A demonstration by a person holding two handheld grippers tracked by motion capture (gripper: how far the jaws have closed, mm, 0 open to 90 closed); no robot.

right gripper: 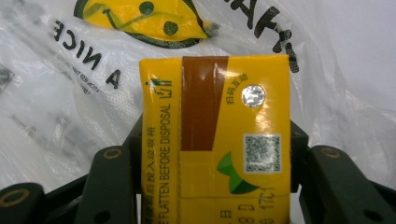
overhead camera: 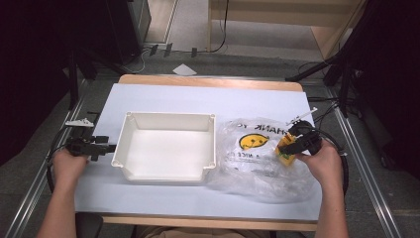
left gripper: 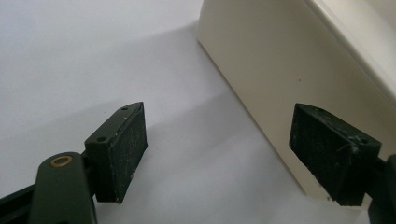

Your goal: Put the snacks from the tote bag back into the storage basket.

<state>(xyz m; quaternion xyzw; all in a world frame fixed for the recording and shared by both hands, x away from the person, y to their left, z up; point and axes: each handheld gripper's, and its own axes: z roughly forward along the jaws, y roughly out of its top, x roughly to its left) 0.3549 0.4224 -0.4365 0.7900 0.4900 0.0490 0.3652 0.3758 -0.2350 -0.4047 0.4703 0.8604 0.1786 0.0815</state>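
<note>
- High view shows a table with a white cover [overhead camera: 163, 198], and a big cream tray [overhead camera: 167, 147] sits near the middle of it.
- Inside, the tray is bare; its floor shows clean and pale.
- Just to the right of the tray lies a clear plastic bag [overhead camera: 257, 168], all crinkly, touching the tray's right side.
- On the bag is a yellow smiley face [overhead camera: 253, 141] with black letters around it.
- At the right side of the bag is the right gripper [overhead camera: 296, 145], held in the person's right hand [overhead camera: 324, 161].
- Its jaws are clamped on a small yellow juice box [overhead camera: 286, 150], one jaw on each side.
- Right gripper view shows the juice box [right gripper: 217, 140] up close, with a brown stripe, a shiny silver dot, a square code and the words "FLATTEN BEFORE DISPOSAL".
- Behind the box in that view is the plastic bag [right gripper: 56, 107], and the smiley face [right gripper: 140, 21] is at the top.
- Just left of the tray is the left gripper [overhead camera: 106, 148], held in the person's left hand [overhead camera: 67, 166].
- Left gripper view shows the left gripper [left gripper: 219, 149] with its jaws wide apart and nothing between them.
- One jaw in that view is very close to the cream wall of the tray [left gripper: 261, 65]; I cannot tell if it touches.
- Below those jaws is the white cover [left gripper: 93, 60].
</note>
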